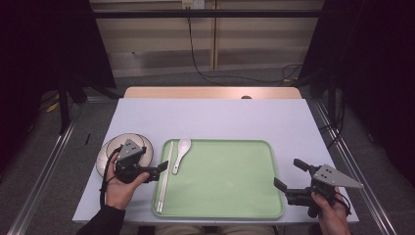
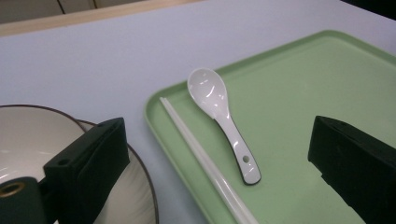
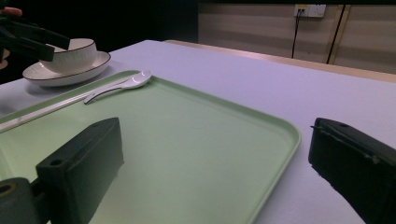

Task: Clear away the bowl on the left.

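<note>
Bowl and saucer: a white bowl (image 1: 119,147) with a dark rim is seen standing on a saucer (image 1: 102,159) at the left of the desk (image 1: 220,120), just beside the tray's left edge.
Left tongs: the left tongs (image 1: 159,171) are held above the bowl and pointed right, toward the tray; the jaws are spread wide and nothing is held between them. In the left gripper view one jaw is seen over the saucer and the other over the tray.
Chopsticks: a pair of white chopsticks (image 1: 164,177) is laid lengthwise inside the tray, close along its left rim, just ahead of the left tongs' tips and not touched by them.
Spoon: a white spoon (image 1: 180,153) is laid in the tray's far left corner, just beside the chopsticks, its bowl turned up and pointed away from the person. In the left gripper view it is framed between the two jaws, farther off and apart from both.
Tray: a light green tray (image 1: 235,181) is set on the middle of the desk; apart from the spoon and chopsticks its floor is bare.
Right tongs: the right tongs (image 1: 290,177) are held at the tray's right edge and pointed left; the jaws are spread wide with nothing gripped, one seen over the tray and one over the desk, well apart from the spoon.
</note>
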Tool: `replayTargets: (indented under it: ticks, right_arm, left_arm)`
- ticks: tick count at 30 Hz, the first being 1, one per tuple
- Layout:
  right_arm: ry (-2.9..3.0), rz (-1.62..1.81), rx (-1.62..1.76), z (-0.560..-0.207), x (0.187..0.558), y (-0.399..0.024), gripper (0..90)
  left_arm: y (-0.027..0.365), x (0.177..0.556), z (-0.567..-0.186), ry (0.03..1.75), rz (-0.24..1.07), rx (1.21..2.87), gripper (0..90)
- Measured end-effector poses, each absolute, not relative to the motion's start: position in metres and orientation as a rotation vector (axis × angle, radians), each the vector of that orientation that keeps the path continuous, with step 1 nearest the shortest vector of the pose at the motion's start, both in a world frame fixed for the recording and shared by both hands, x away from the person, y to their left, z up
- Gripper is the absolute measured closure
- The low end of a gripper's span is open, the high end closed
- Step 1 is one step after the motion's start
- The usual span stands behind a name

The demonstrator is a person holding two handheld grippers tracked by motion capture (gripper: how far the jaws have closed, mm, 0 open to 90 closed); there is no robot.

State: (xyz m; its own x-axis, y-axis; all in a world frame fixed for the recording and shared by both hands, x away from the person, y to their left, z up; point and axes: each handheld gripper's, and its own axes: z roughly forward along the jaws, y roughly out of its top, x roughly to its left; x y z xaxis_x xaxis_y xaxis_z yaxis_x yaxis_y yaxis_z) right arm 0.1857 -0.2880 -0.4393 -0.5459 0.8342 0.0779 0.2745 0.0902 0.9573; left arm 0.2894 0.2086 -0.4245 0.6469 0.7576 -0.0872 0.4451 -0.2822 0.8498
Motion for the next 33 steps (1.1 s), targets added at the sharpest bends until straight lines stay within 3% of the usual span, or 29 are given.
replayTargets:
  ticks: [14, 25, 33]
  right_arm:
    - [1.872, 1.476, 1.076, -0.439, 0.185, -0.289, 2.8]
    - [1.873, 1.479, 1.087, -0.439, 0.187, -0.287, 2.8]
    - [1.875, 1.478, 1.081, -0.44, 0.186, -0.289, 2.8]
  left_arm:
    - [0.254, 0.291, -0.399, 0.983, 0.522, 1.856, 4.8]
    - [0.293, 0.296, -0.395, 1.053, 0.514, 1.788, 4.8]
    - [0.311, 0.299, -0.393, 1.095, 0.486, 1.85, 6.0]
